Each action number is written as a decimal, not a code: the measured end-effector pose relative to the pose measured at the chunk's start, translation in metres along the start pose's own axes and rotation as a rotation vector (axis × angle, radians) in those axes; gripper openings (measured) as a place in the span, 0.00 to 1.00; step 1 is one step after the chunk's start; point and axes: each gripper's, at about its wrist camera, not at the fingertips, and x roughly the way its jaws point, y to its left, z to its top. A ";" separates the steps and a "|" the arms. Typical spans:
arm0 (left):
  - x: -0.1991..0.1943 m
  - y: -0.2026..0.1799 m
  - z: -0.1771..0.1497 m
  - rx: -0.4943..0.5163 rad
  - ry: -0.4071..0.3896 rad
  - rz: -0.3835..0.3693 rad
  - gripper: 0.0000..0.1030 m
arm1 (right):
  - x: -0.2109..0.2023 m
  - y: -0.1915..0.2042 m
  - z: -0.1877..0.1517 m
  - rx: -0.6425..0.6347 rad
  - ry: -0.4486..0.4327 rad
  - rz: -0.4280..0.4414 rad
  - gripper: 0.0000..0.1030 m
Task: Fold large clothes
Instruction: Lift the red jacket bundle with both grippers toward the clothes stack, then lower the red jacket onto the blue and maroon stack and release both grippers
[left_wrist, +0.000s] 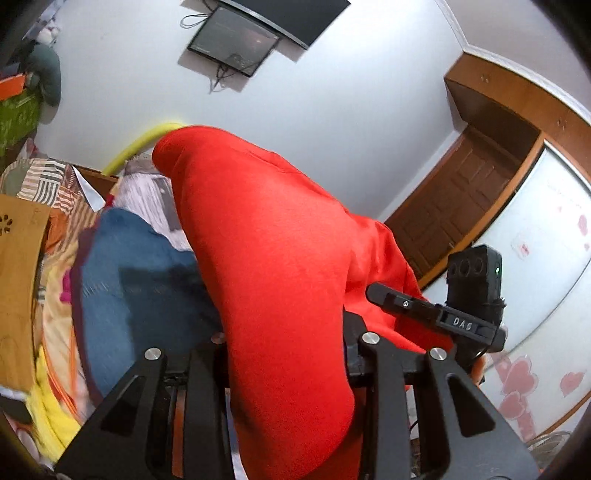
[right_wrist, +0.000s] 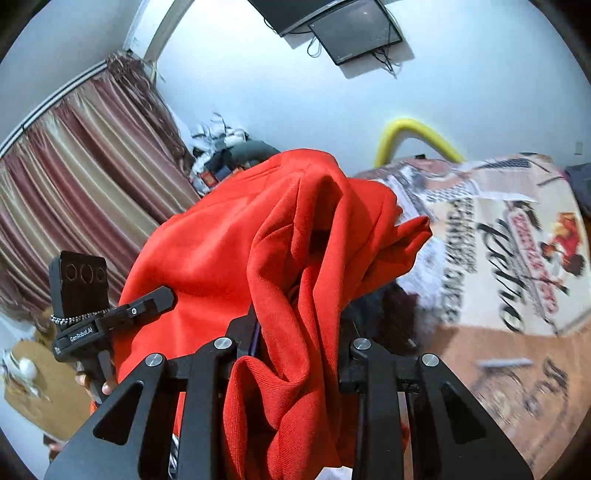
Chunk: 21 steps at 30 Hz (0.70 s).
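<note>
A large red garment (left_wrist: 273, 236) hangs bunched in the air above the bed, held up by both grippers. In the left wrist view my left gripper (left_wrist: 286, 328) is shut on a thick fold of it, and the cloth hides the fingertips. The right gripper (left_wrist: 391, 300) shows at the right, pressed into the same red cloth. In the right wrist view my right gripper (right_wrist: 295, 326) is shut on a crumpled fold of the red garment (right_wrist: 229, 236). The left gripper (right_wrist: 155, 300) pokes into the cloth from the left, with a hand (right_wrist: 105, 387) on its handle.
Below lie a bed with a printed sheet (right_wrist: 517, 229), a blue garment (left_wrist: 122, 266) and yellow bedding (left_wrist: 55, 410). A yellow tube (right_wrist: 413, 127) arches at the bed's head. A curtain (right_wrist: 81, 177) hangs left, a wooden door (left_wrist: 454, 206) stands right, and a cardboard box (left_wrist: 18, 266) is nearby.
</note>
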 end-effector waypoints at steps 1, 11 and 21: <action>0.003 0.013 0.008 -0.009 0.004 0.002 0.32 | 0.013 0.001 0.005 -0.006 -0.006 -0.001 0.24; 0.092 0.162 0.008 -0.154 0.174 0.201 0.37 | 0.156 -0.041 -0.001 0.032 0.123 -0.088 0.24; 0.085 0.152 -0.006 -0.039 0.164 0.391 0.61 | 0.157 -0.029 -0.010 -0.102 0.147 -0.276 0.33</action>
